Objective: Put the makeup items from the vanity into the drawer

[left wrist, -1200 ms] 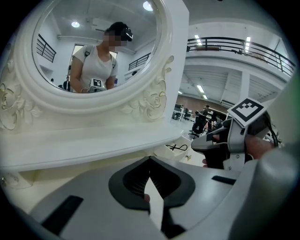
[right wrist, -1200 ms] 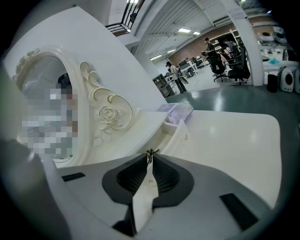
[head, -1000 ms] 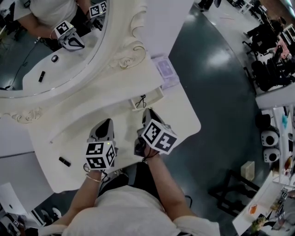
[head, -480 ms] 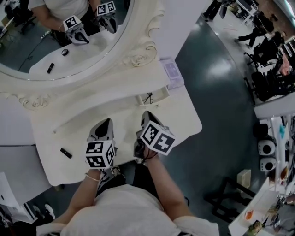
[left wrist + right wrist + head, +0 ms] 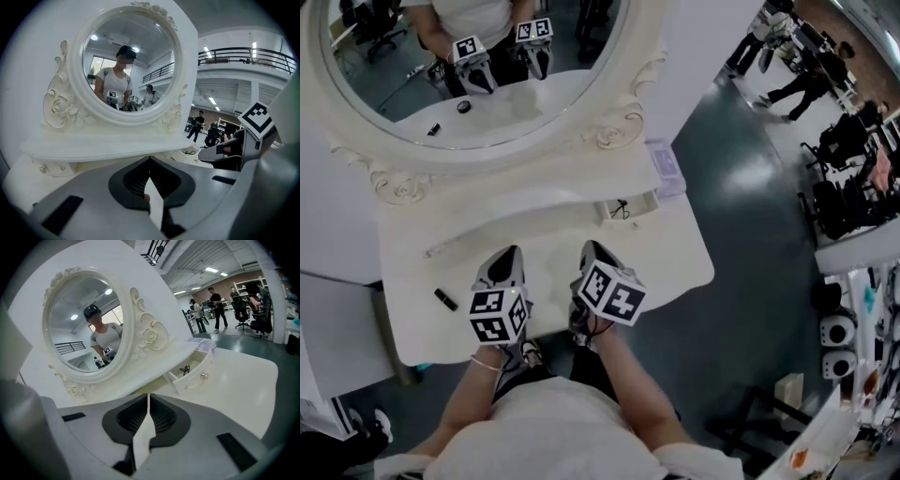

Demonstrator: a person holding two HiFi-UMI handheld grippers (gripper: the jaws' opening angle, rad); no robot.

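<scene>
Jaws clenched empty x2, left gripper (image 5: 510, 253), right gripper (image 5: 587, 247), 1 blk tube (image 5: 445, 299), 1 open drawer (image 5: 645, 203)

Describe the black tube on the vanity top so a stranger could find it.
Find the white vanity with the oval mirror. On its top, look near the left edge, left of the left gripper. The tube lies flat there, short and black, alone on bare white, unlike the black thing inside the open drawer at the right.
</scene>
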